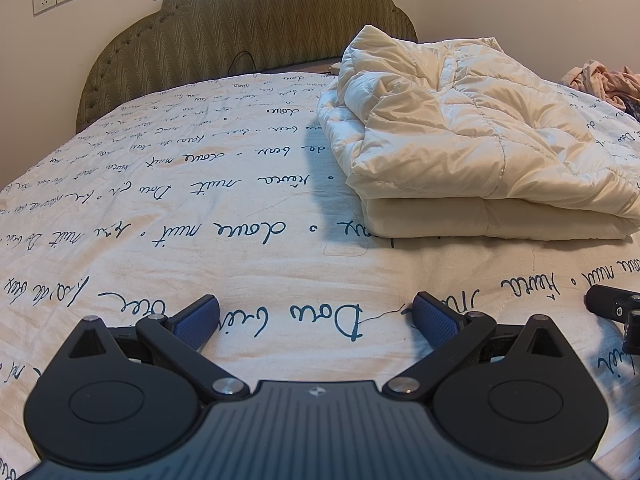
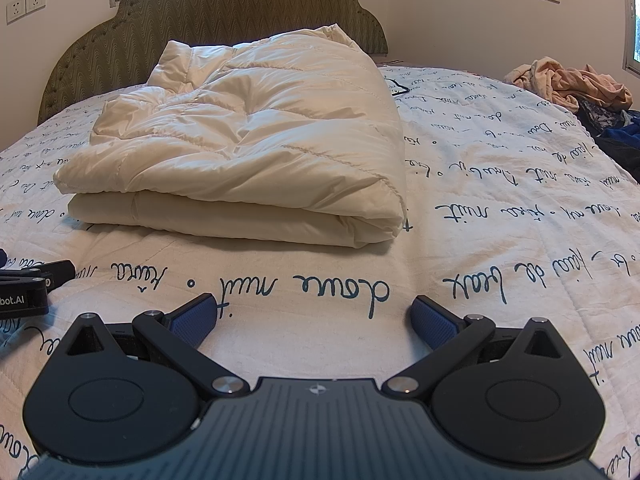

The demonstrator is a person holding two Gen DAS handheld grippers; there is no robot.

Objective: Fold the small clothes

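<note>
A cream quilted puffer garment (image 1: 472, 148) lies folded in a thick stack on the bed, ahead and right in the left wrist view, ahead and left in the right wrist view (image 2: 256, 140). My left gripper (image 1: 316, 316) is open and empty, low over the bedspread, short of the garment. My right gripper (image 2: 314, 314) is open and empty, also short of the garment's near edge. The right gripper's tip shows at the right edge of the left wrist view (image 1: 616, 308); the left gripper shows at the left edge of the right wrist view (image 2: 28, 288).
The bedspread (image 1: 200, 208) is white with dark script lettering. A padded olive headboard (image 1: 248, 28) stands at the far end. A heap of pink and dark blue clothes (image 2: 576, 88) lies at the far right of the bed.
</note>
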